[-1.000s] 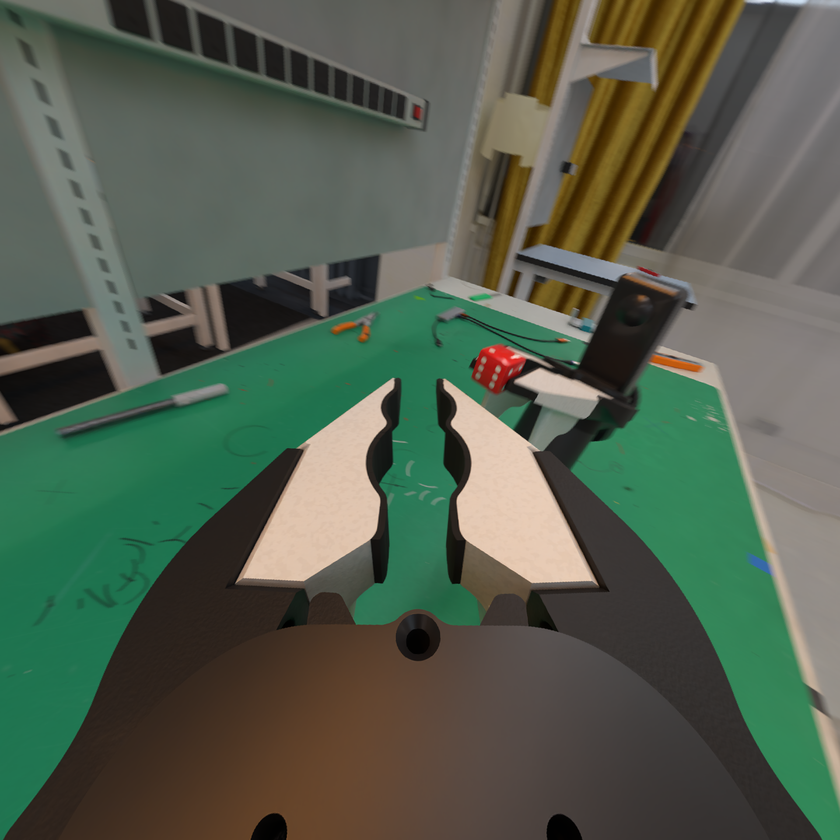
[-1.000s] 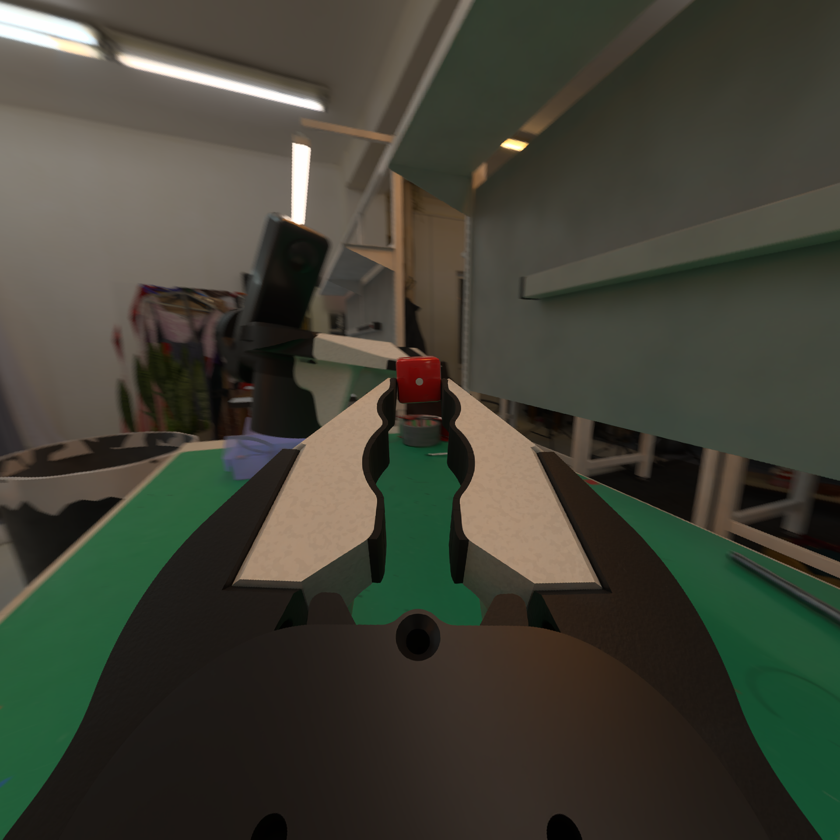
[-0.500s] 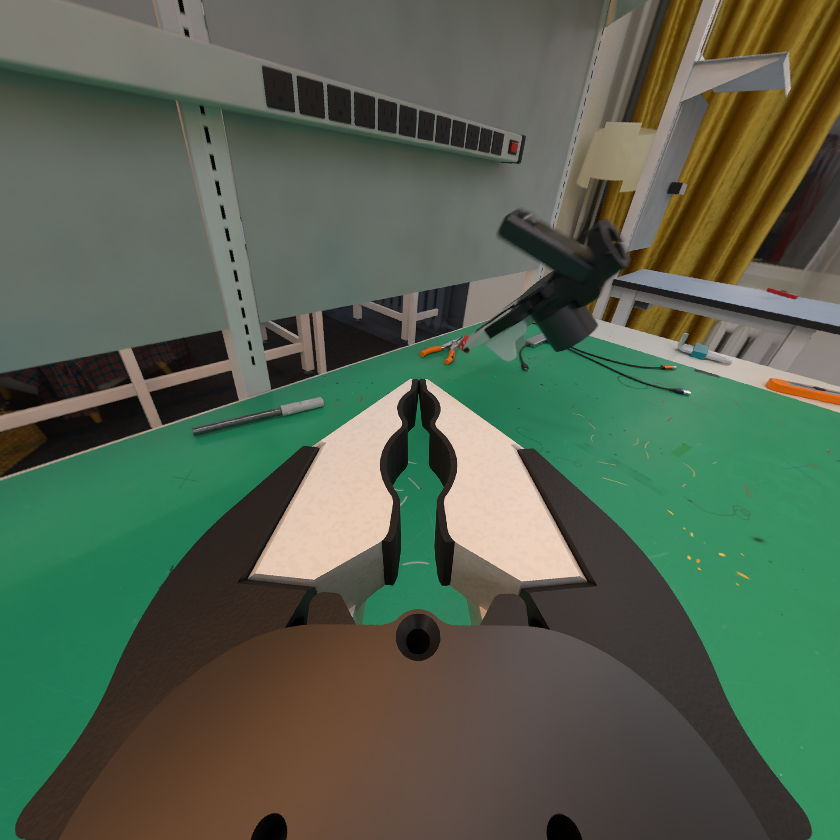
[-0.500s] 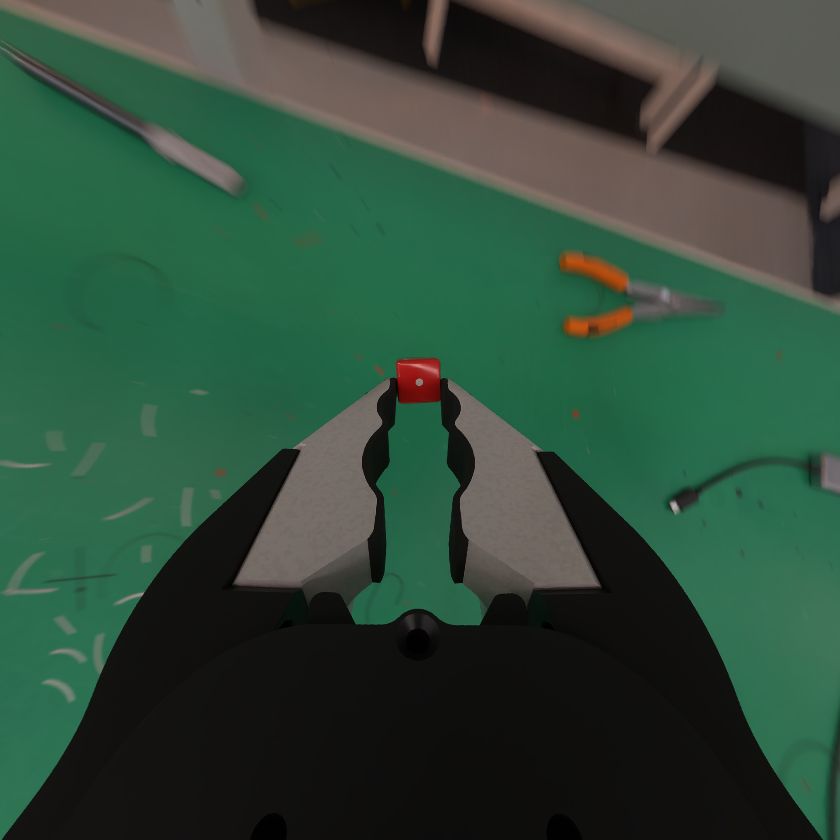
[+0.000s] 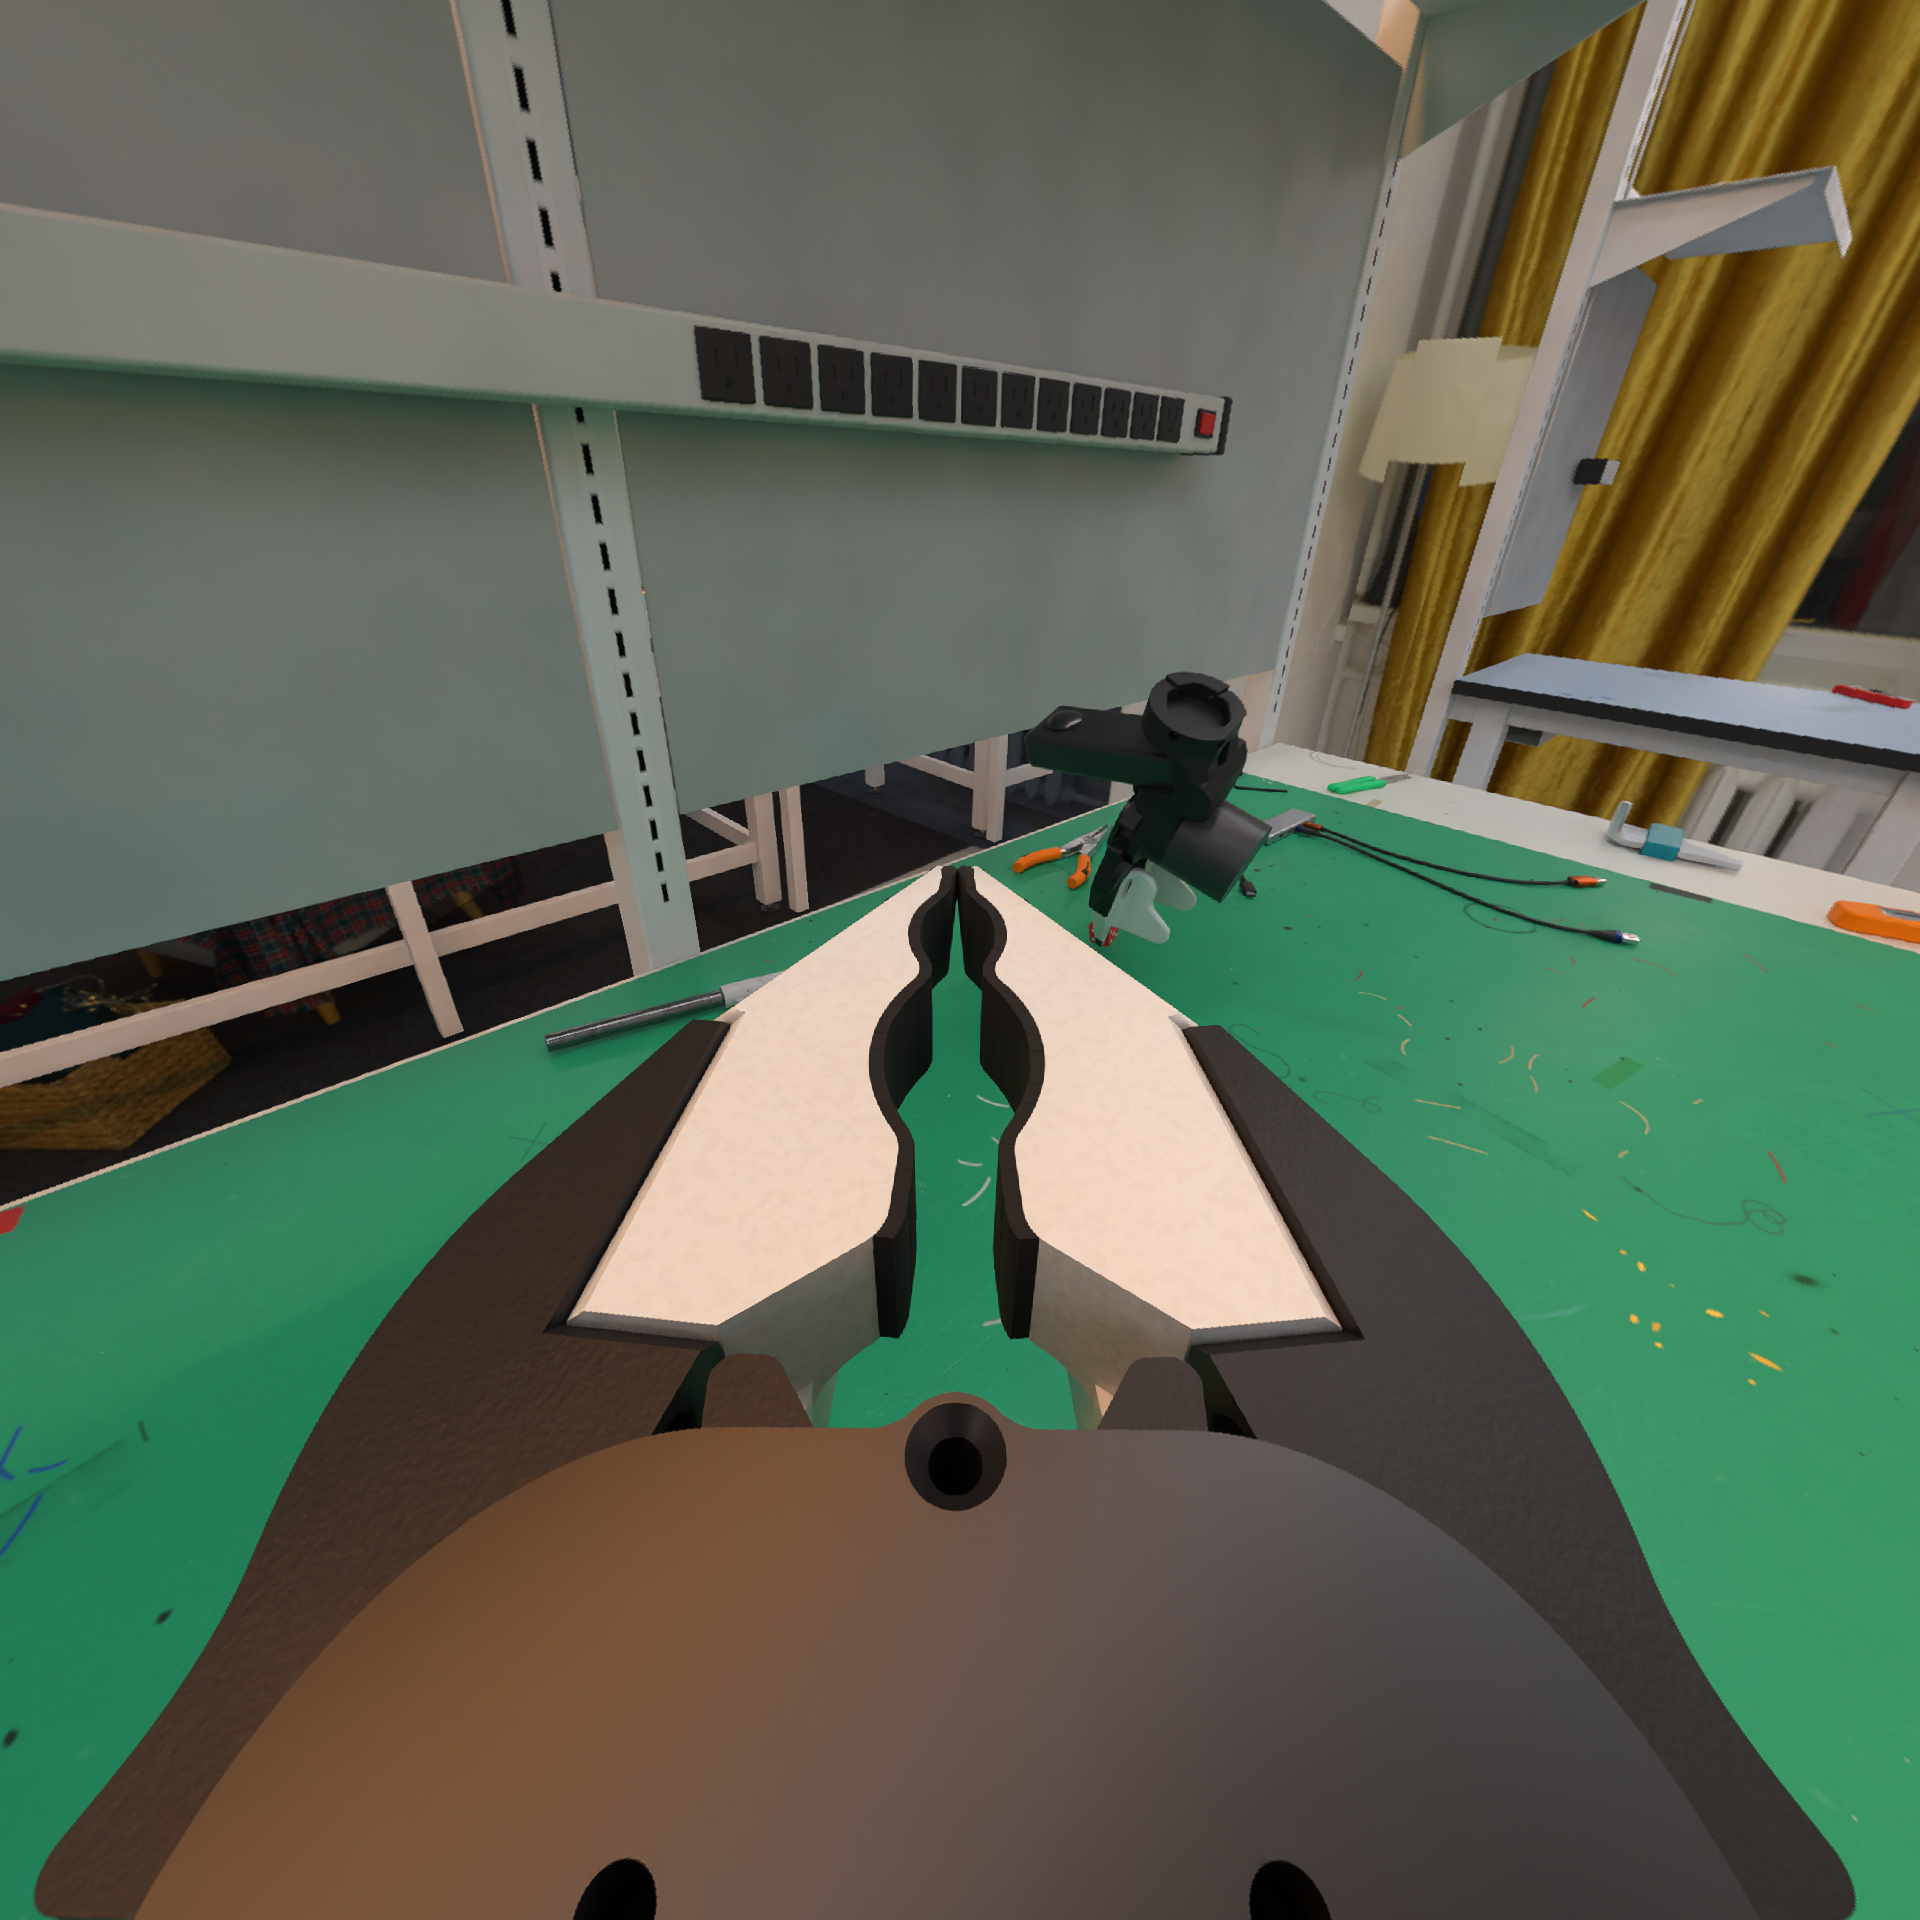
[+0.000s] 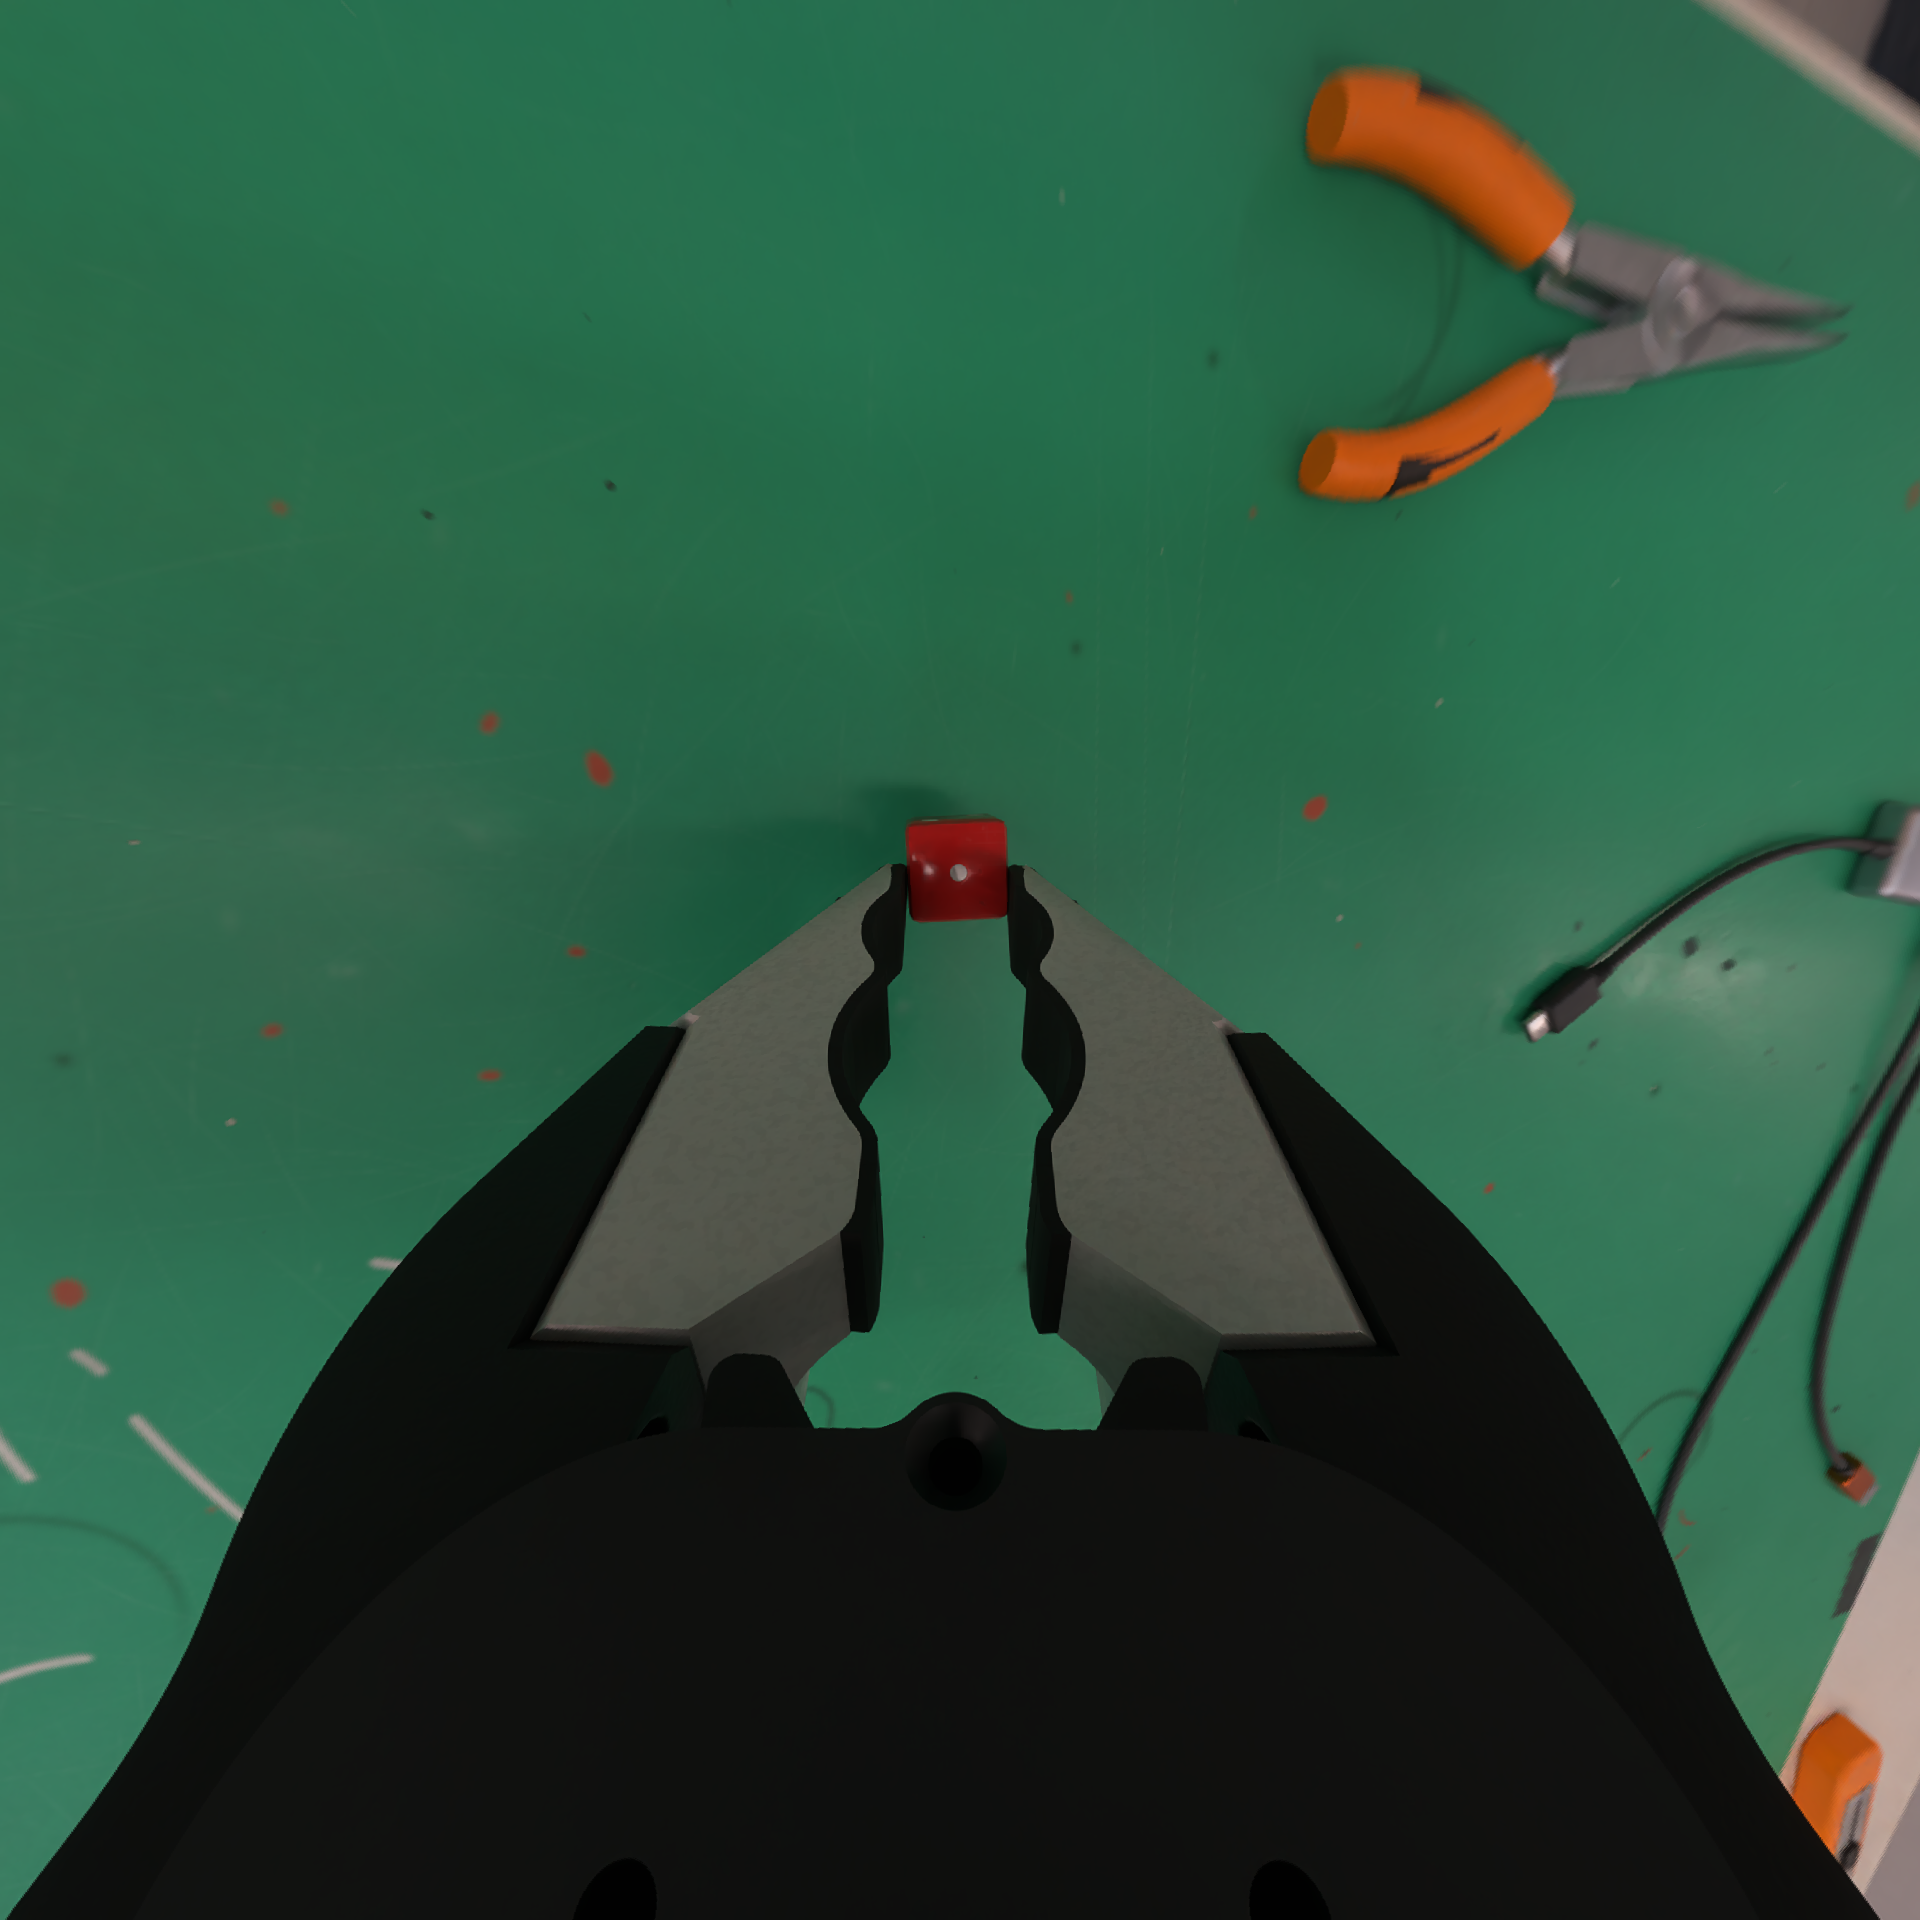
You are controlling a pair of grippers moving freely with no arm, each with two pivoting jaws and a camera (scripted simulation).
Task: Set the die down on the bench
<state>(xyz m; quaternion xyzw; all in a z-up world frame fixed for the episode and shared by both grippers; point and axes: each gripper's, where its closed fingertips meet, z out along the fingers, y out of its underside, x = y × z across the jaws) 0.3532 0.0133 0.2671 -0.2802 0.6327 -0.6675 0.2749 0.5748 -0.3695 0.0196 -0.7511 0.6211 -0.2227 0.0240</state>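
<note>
A small red die (image 6: 956, 868) with white pips is pinched between the tips of my right gripper (image 6: 956, 896). That gripper points straight down at the green bench mat (image 6: 623, 416), with the die close above its own shadow; I cannot tell whether it touches the mat. In the left wrist view the right gripper (image 5: 1110, 930) stands tips-down near the back edge of the mat (image 5: 1455, 1143). My left gripper (image 5: 956, 883) is shut and empty, held low over the mat, well short of the right one.
Orange-handled pliers (image 6: 1507, 291) lie to the upper right of the die and also show in the left wrist view (image 5: 1049, 857). Dark cables (image 6: 1714, 914) run along the right. An orange cutter (image 6: 1834, 1787) lies at the bench edge. A grey pen (image 5: 644, 1013) lies by the back edge.
My right gripper has tipped from level to pointing down and dropped close to the mat, still holding the die. My left gripper's jaws have closed and it has turned toward the back panel.
</note>
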